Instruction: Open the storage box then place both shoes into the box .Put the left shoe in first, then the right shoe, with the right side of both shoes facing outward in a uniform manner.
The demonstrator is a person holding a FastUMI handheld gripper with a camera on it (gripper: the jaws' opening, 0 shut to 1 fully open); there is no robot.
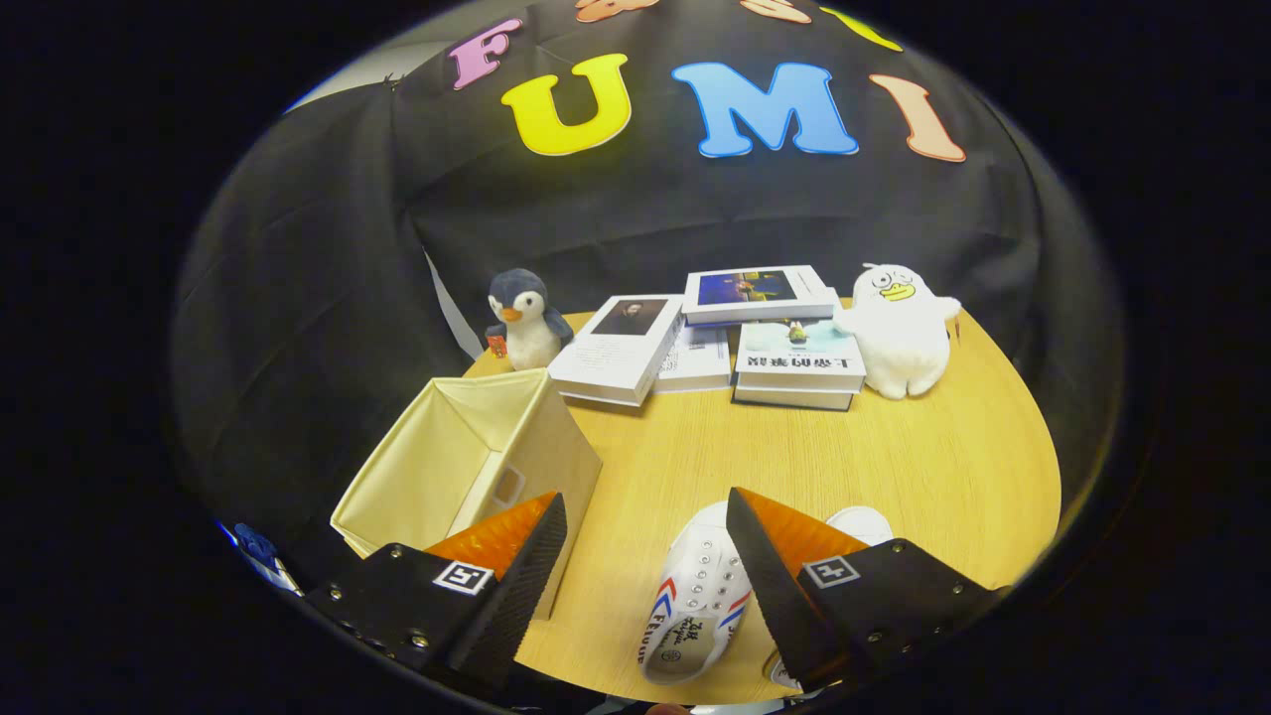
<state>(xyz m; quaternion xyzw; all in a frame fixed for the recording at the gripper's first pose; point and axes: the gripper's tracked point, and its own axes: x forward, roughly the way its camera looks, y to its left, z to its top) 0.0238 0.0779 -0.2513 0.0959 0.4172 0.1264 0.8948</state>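
Gripper view is looking down over a round wooden table (894, 477), with the gripper (645, 541) hovering above its near edge, jaws standing wide apart and pressing on nothing. Lying between the fingers, toward the right one in the lower centre of the frame, is a white canvas shoe (695, 596) with red and blue stripes on its side; its long axis is running from the near table edge away toward the books, toe pointing away and the open heel end facing the camera. A second white shoe (862, 521) is peeking out just behind the right finger, mostly hidden, so its direction cannot be told. In the lower left, partly behind the left finger, a cream fabric storage box (467, 467) is sitting with its top open and its interior showing. Farther back, in the middle of the frame, a cluster of books (715, 338) is lying flat, flanked by a penguin plush (524, 318) on the left and a white duck plush (899, 328) on the right.
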